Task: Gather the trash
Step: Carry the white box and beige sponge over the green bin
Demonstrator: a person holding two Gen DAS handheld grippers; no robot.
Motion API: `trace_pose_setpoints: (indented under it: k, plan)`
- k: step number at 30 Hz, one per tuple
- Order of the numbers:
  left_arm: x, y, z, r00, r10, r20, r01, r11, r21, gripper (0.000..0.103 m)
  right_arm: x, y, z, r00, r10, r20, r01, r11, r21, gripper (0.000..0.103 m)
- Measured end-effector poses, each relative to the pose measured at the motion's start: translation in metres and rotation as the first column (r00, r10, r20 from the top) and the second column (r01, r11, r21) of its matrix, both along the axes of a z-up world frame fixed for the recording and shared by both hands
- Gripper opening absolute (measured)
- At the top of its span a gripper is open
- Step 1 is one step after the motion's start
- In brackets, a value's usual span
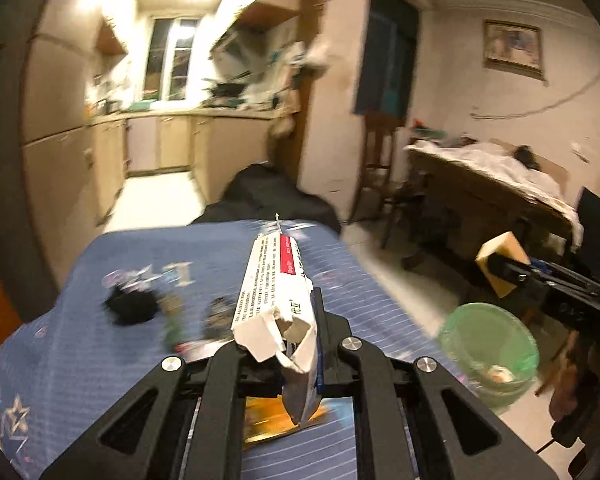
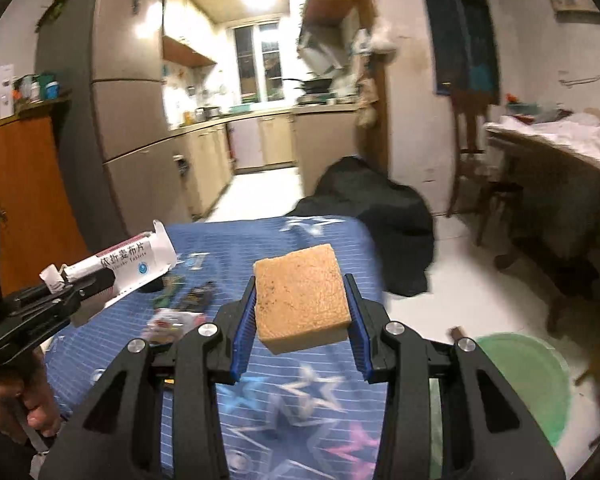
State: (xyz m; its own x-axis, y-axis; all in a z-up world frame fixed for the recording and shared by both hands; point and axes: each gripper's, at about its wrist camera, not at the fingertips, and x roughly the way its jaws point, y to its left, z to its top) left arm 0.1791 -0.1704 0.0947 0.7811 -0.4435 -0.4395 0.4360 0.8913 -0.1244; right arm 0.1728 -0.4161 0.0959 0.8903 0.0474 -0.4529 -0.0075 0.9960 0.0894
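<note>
Sponge clamped between right jaws; carton pinched in left jaws.

Both wrist views close over blue table, facing kitchen

Blue star-patterned tablecloth; tan sponge; green bin.

matt cardboard box, porous sponge
</note>
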Motion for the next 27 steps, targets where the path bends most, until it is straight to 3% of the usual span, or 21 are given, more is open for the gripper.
trace_pose_setpoints:
  k: [11, 19, 27]
  plan:
    - [-0.012, -0.169, 0.016, 0.969, -0.246, 0.025, 0.246, 0.969, -0.021, 0.011, -0.039, -0.111, -0.005, 0.97, -0.226, -0.087, 0.228, 0.974, 0.015, 0.039]
    - [-0.013, -0.274, -0.007, 0.93, -0.366, -0.018, 0.366, 0.93, -0.006, 0.011, -0.054, -0.175, -0.028, 0.938, -0.302, -0.17, 0.314, 0.948, 0.045, 0.039]
    - [0.008, -0.327, -0.044, 0.908, -0.403, -0.118, 0.406, 0.914, -0.001, 0.011, -0.054, -0.224, -0.06, 0.897, -0.343, -0.279, 0.382, 0.919, 0.097, 0.039]
